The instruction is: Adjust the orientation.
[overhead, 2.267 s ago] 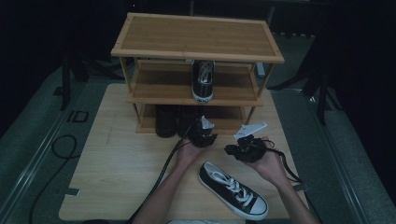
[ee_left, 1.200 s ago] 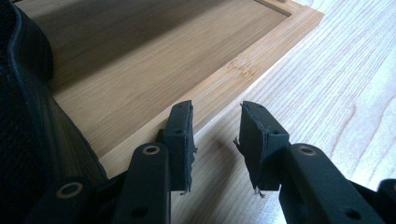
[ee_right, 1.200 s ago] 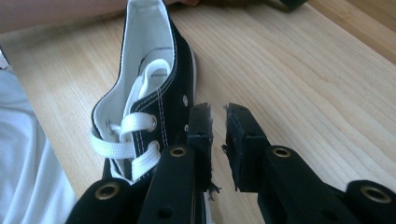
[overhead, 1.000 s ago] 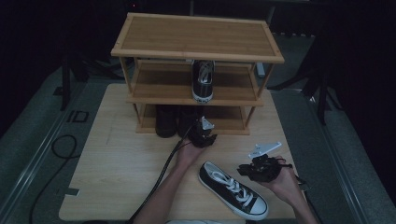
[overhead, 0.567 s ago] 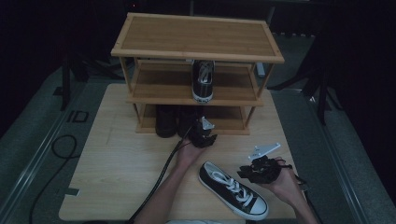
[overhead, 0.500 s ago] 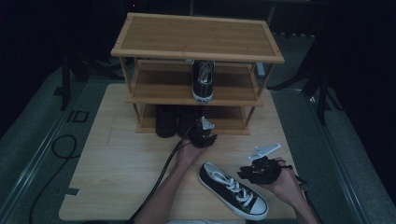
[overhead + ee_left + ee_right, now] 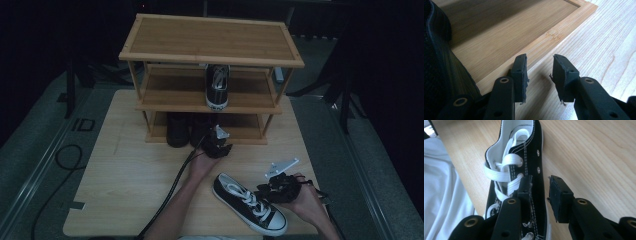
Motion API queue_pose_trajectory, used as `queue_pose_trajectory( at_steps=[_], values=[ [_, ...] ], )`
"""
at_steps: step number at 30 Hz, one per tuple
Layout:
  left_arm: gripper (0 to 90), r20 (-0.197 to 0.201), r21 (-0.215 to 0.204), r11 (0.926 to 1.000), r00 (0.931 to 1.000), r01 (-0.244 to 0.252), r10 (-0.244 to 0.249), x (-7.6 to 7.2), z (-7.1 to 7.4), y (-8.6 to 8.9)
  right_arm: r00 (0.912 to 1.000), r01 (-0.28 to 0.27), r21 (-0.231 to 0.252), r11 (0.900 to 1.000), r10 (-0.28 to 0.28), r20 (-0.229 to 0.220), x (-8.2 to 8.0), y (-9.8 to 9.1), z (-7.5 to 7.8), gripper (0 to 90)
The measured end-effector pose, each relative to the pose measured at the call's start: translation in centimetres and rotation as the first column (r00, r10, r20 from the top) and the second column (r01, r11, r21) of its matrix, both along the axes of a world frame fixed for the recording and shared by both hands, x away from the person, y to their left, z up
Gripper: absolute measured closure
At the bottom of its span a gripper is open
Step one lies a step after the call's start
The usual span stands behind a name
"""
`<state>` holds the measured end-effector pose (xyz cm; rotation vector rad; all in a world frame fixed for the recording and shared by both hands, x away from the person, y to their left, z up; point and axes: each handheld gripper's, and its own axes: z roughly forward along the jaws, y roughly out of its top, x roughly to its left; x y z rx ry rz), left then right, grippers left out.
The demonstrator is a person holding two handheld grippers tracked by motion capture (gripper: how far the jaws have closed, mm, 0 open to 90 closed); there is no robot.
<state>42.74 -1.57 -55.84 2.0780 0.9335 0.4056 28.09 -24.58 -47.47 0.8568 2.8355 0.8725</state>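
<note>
Right gripper, shifted toward the black white-laced sneaker, has just been opening.

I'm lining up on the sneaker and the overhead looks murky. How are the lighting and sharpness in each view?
High view: dim and soft, the surroundings nearly black, yet the sneaker, rack and table remain readable. Right gripper view: bright, laces and stitching crisp, right gripper jaws slightly soft near the lens. Left gripper view: bright, wood grain clear, a shadow across the rack's bottom shelf, a dark blurred shoe at the left edge.
</note>
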Motion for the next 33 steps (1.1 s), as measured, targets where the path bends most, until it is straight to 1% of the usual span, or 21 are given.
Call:
queue_pose_trajectory(
  at_steps=[7, 13, 17, 21, 24, 26, 27, 28, 29, 30, 33],
  values=[
    [64.5, 0.0, -0.001, 1.0, 1.0, 0.0, 0.0, 0.0, 0.0, 0.0, 0.9998, 0.005, 0.006, 1.0, -0.005, -0.02, -0.4, -0.5, -0.6, 71.5],
    [64.5, 0.0, 0.001, 1.0, 1.0, 0.0, 0.0, 0.0, 0.0, 0.0, 0.9996, 0.0, 0.017, 0.9999, 0.0, -0.028, -0.7, -0.6, -0.4, 71.3],
    [64.5, -0.002, 0.003, 1.0, 1.0, 0.0, 0.0, 0.0, 0.0, 0.0, 0.9994, -0.017, 0.012, 0.9998, 0.018, -0.028, -1.1, -0.6, -0.3, 70.8],
    [64.6, -0.003, 0.002, 1.0, 1.0, 0.0, 0.0, 0.0, 0.0, 0.0, 0.9987, -0.033, 0.005, 0.9995, 0.033, -0.038, -1.3, -0.6, -0.3, 70.0],
    [64.6, -0.005, 0.002, 1.0, 1.0, 0.0, 0.0, 0.1, 0.0, 0.0, 0.9971, -0.05, 0.004, 0.9987, 0.05, -0.058, -1.4, -0.5, -0.3, 67.9],
    [64.6, -0.005, 0.003, 1.0, 1.0, 0.0, 0.0, 0.1, 0.0, 0.0, 0.9962, -0.062, -0.011, 0.998, 0.061, -0.063, -1.6, -0.3, -0.5, 67.3],
    [64.5, -0.006, 0.003, 1.0, 1.0, 0.0, 0.0, 0.1, 0.0, 0.0, 0.9968, -0.058, -0.022, 0.9981, 0.056, -0.057, -1.6, -0.1, -0.6, 67.7],
    [64.6, -0.006, 0.003, 1.0, 1.0, 0.0, 0.0, 0.1, 0.0, -0.1, 0.9979, -0.049, -0.048, 0.9977, 0.046, -0.046, -1.6, 0.0, -0.7, 67.5],
    [64.6, -0.007, 0.004, 1.0, 1.0, 0.0, 0.0, 0.1, 0.0, -0.1, 0.998, -0.05, -0.062, 0.9968, 0.047, -0.042, -1.6, 0.0, -0.8, 67.9],
    [64.5, -0.007, 0.003, 1.0, 1.0, 0.0, 0.0, 0.1, 0.0, -0.1, 0.9978, -0.048, -0.061, 0.997, 0.045, -0.048, -1.6, 0.1, -0.7, 68.1],
    [64.6, -0.007, 0.003, 1.0, 1.0, 0.001, -0.001, 0.1, 0.0, -0.1, 0.998, -0.056, -0.073, 0.9958, 0.053, -0.035, -1.6, 0.2, -0.6, 71.0]
  ],
)
